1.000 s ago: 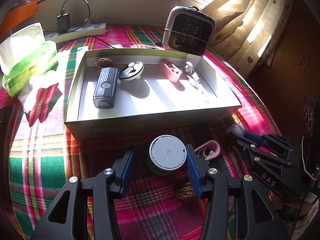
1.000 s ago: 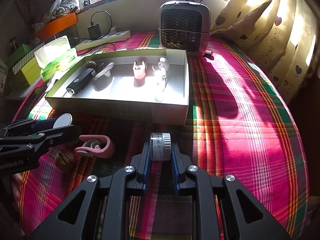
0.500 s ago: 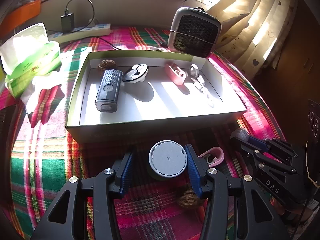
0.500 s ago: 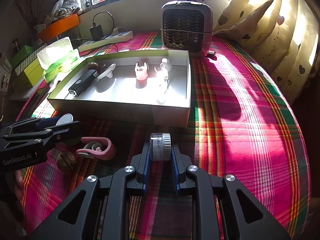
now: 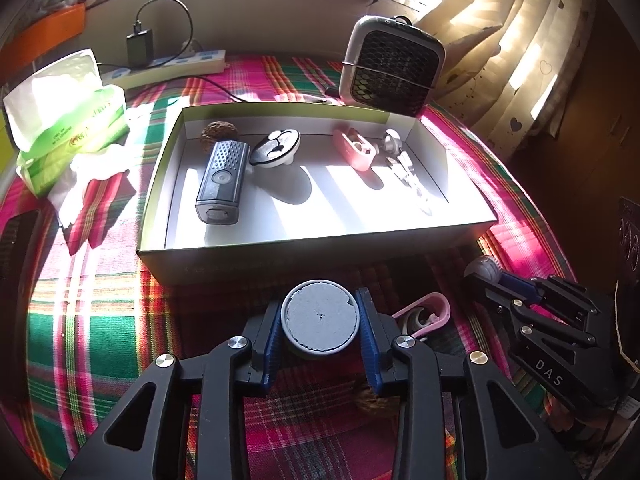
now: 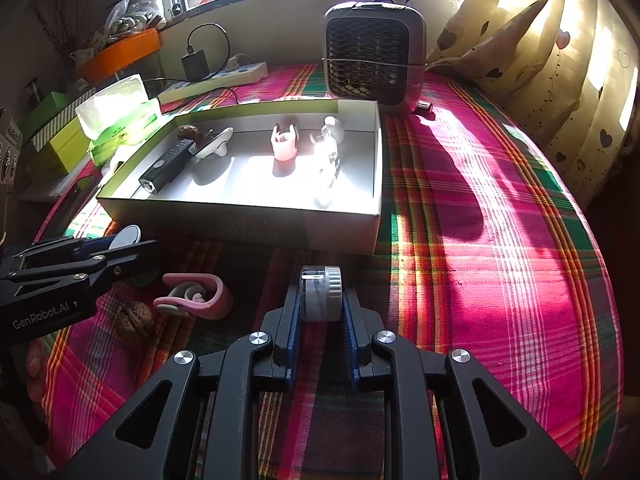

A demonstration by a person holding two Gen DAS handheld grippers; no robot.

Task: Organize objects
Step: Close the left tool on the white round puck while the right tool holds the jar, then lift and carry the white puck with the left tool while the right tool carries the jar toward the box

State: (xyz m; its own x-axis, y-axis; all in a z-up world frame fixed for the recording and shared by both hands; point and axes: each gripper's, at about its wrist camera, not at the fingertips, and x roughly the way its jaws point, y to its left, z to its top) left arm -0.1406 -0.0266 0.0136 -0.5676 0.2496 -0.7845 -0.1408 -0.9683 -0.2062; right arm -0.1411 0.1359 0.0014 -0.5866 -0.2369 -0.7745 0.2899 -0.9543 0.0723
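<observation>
The round disc [image 5: 319, 317], flat and grey-topped with a pale rim, sits near the bed's front edge just before the box [image 5: 312, 258]. The left gripper [image 5: 320, 338] has just been closing, and its blue pads now press the disc's sides, likely to lift it into the box. The right gripper [image 6: 320, 322] is clamped on a small clear capsule [image 6: 320, 294], probably headed there too.

harsh window sunlight, glare inside the box [image 5: 312, 240], dark vignetted fisheye edges.
</observation>
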